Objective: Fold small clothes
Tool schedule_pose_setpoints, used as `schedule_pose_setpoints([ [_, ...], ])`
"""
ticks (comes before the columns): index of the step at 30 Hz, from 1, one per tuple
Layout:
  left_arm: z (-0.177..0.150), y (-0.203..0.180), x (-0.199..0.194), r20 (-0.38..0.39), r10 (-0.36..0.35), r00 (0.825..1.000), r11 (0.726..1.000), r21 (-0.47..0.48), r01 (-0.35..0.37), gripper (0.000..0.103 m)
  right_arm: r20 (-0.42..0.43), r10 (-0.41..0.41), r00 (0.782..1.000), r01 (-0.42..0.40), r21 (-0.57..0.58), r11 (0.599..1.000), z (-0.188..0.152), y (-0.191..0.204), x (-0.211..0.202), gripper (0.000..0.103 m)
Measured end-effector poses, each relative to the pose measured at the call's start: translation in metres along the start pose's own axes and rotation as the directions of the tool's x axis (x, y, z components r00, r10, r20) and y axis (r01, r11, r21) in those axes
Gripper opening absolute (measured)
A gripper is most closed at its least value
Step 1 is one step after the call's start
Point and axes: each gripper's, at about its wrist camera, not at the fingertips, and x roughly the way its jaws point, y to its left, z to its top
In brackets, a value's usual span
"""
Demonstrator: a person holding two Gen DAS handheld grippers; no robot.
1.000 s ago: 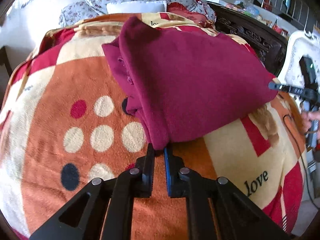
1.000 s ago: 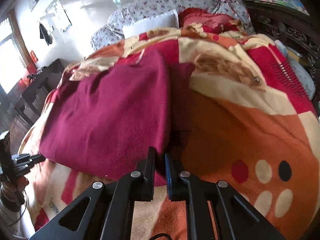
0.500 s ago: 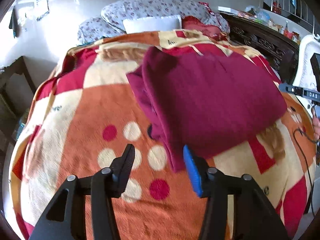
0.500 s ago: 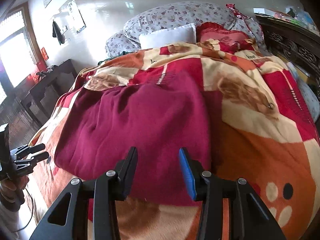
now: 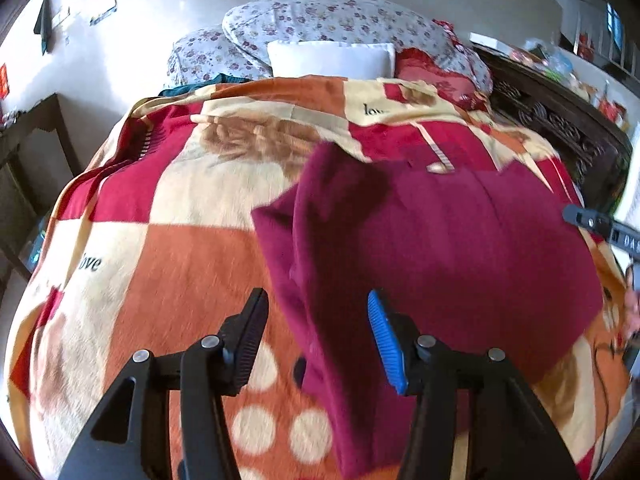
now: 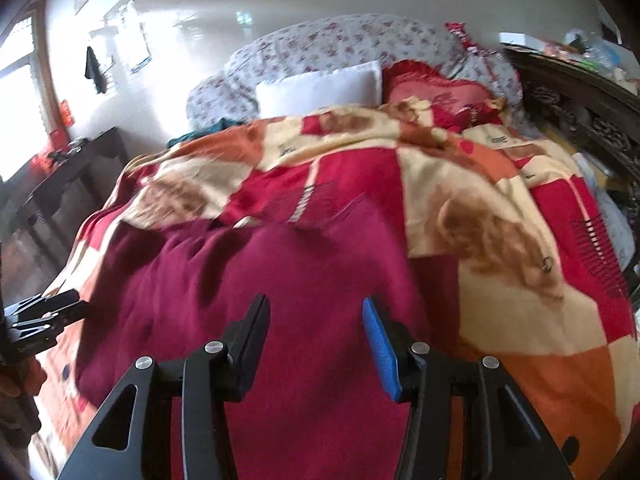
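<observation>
A dark maroon garment lies folded on the patterned blanket; it also shows in the right wrist view. My left gripper is open and empty, hovering above the garment's near left edge. My right gripper is open and empty, hovering above the garment's near right part. The right gripper's tips show at the right edge of the left wrist view. The left gripper's tips show at the left edge of the right wrist view.
Floral pillows, a white pillow and a red cushion lie at the bed's head. A dark carved headboard runs along the right. A dark wooden table stands at the left.
Both grippers were shut on the garment's near corners, then opened, let go and lifted back. The garment now lies flat on the blanket.
</observation>
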Motion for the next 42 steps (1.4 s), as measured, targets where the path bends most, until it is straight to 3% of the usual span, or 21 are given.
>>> schedule_pose_setpoints([
  [7,0.035,0.008,0.042,-0.016,0.034,0.999,0.996,-0.078,-0.035,0.051,0.002,-0.076,0.997,0.075,0.042,0.996,0.019,-0.019,0.032,0.052],
  [11,0.046,0.026,0.066,-0.037,0.039,0.999,0.986,-0.163,-0.045,0.051,-0.038,-0.126,0.991,0.128,0.056,0.990,0.024,-0.032,0.058,0.052],
  [14,0.046,0.038,0.083,-0.052,0.038,0.998,0.975,-0.215,-0.048,0.063,-0.118,-0.116,0.986,0.123,0.056,0.991,0.023,-0.038,0.085,0.052],
  [16,0.043,0.041,0.089,-0.054,0.048,0.997,0.973,-0.224,-0.059,0.075,-0.128,-0.121,0.984,0.129,0.054,0.990,0.024,-0.039,0.091,0.052],
  [18,0.041,0.046,0.091,-0.050,0.050,0.997,0.969,-0.238,-0.060,0.081,-0.134,-0.140,0.981,0.147,0.038,0.988,0.026,-0.037,0.089,0.052],
  [21,0.034,0.058,0.084,-0.055,0.000,0.999,0.954,-0.299,-0.017,0.081,-0.101,-0.171,0.980,0.173,0.016,0.985,0.026,-0.023,0.070,0.052],
  [23,0.022,0.065,0.066,-0.042,-0.001,0.999,0.945,-0.327,-0.013,0.081,-0.083,-0.124,0.989,0.125,-0.001,0.992,0.026,-0.004,0.055,0.055],
  [25,0.010,0.068,0.049,-0.024,0.004,1.000,0.943,-0.334,-0.012,0.081,-0.088,-0.077,0.993,0.076,-0.016,0.997,0.027,0.017,0.046,0.065],
  [28,-0.015,0.067,0.024,-0.009,-0.009,1.000,0.942,-0.335,0.006,0.081,-0.101,0.023,0.995,-0.029,-0.057,0.998,0.028,0.061,0.040,0.067],
  [32,-0.046,0.065,0.009,0.000,-0.086,0.996,0.923,-0.377,0.080,0.081,-0.154,0.141,0.978,-0.158,-0.098,0.983,0.031,0.122,0.048,0.067],
  [38,-0.075,0.062,0.014,0.005,-0.153,0.988,0.893,-0.429,0.140,0.081,-0.226,0.156,0.962,-0.207,-0.223,0.953,0.023,0.206,0.078,0.068],
  [42,-0.081,0.058,0.018,0.018,-0.151,0.988,0.899,-0.413,0.145,0.081,-0.259,0.154,0.954,-0.220,-0.250,0.943,0.020,0.241,0.101,0.078],
])
